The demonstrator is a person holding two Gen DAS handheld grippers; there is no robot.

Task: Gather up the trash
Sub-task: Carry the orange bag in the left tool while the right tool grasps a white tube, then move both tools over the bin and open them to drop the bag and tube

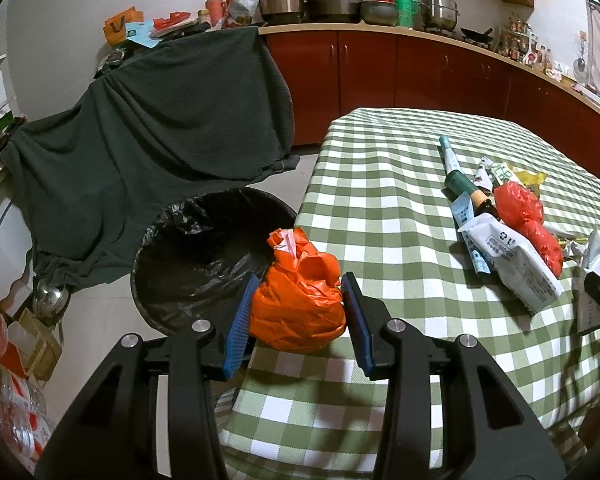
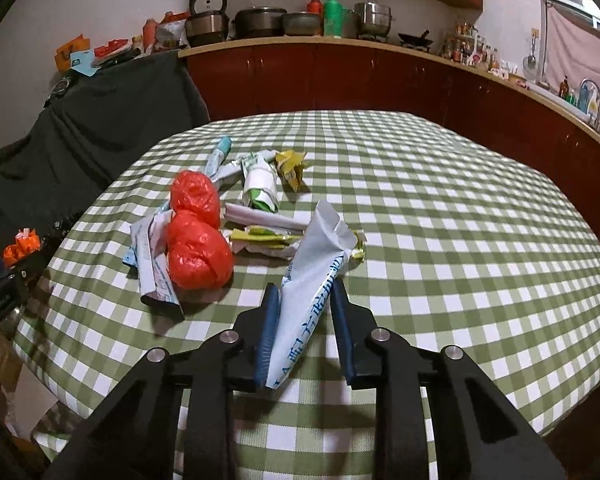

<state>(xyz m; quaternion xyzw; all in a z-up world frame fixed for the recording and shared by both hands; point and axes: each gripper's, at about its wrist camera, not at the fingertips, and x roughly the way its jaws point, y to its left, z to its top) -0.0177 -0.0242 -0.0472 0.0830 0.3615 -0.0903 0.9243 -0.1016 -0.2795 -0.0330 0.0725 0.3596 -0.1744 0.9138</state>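
Note:
My left gripper (image 1: 300,294) is shut on an orange plastic bag bundle (image 1: 298,308), held at the table's left edge beside the black-lined trash bin (image 1: 204,256) on the floor. My right gripper (image 2: 305,300) is shut on a white pouch with blue print (image 2: 310,284), just above the checked tablecloth (image 2: 440,216). A pile of trash lies on the table: two red plastic bags (image 2: 196,232), white wrappers (image 2: 152,256), a yellow wrapper (image 2: 290,162), a tube (image 2: 220,152). The pile also shows in the left wrist view (image 1: 512,220).
A dark green cloth (image 1: 140,152) drapes over furniture behind the bin. Red cabinets (image 1: 380,68) with pots on the counter line the back wall. Bottles and boxes (image 1: 8,360) sit on the floor at the left.

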